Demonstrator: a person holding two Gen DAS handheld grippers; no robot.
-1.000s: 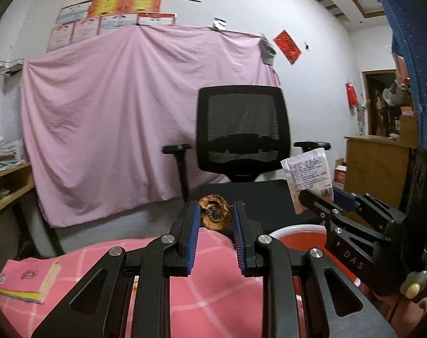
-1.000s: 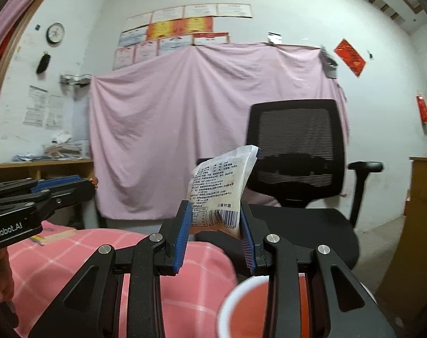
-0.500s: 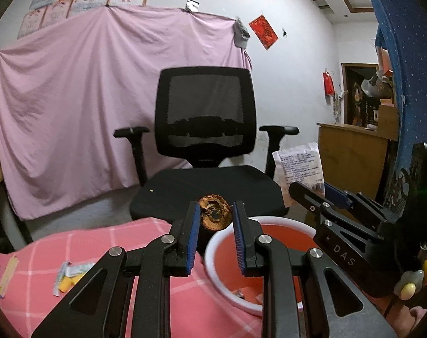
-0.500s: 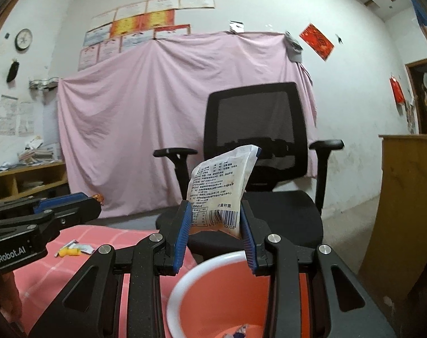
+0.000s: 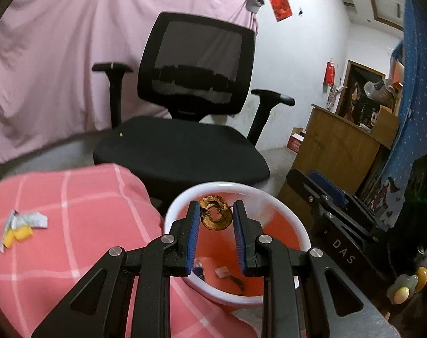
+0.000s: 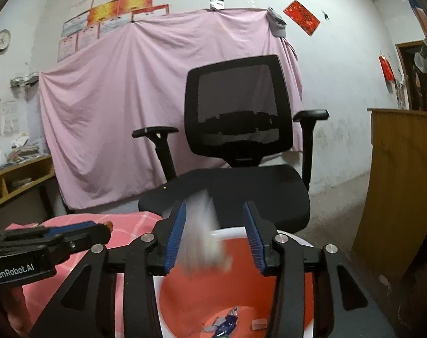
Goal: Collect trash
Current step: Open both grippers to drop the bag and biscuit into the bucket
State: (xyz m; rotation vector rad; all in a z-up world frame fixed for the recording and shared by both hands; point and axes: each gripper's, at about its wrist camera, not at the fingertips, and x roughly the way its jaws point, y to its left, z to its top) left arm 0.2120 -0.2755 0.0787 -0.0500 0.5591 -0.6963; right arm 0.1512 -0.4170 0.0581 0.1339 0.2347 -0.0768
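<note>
Your right tool [image 6: 215,233] is opening, its blurred packet [image 6: 202,242] seemingly dropping toward the red bin [image 5: 269,197]; your left tool [image 5: 215,232] is pinching the brown ring-shaped scrap [image 5: 215,216], risking sticking.

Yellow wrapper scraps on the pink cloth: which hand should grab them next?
Right, probably. The right gripper is opening, its white packet blurred, dropping into the bin. The left gripper holds the brown peel, though nearer the scraps.
</note>
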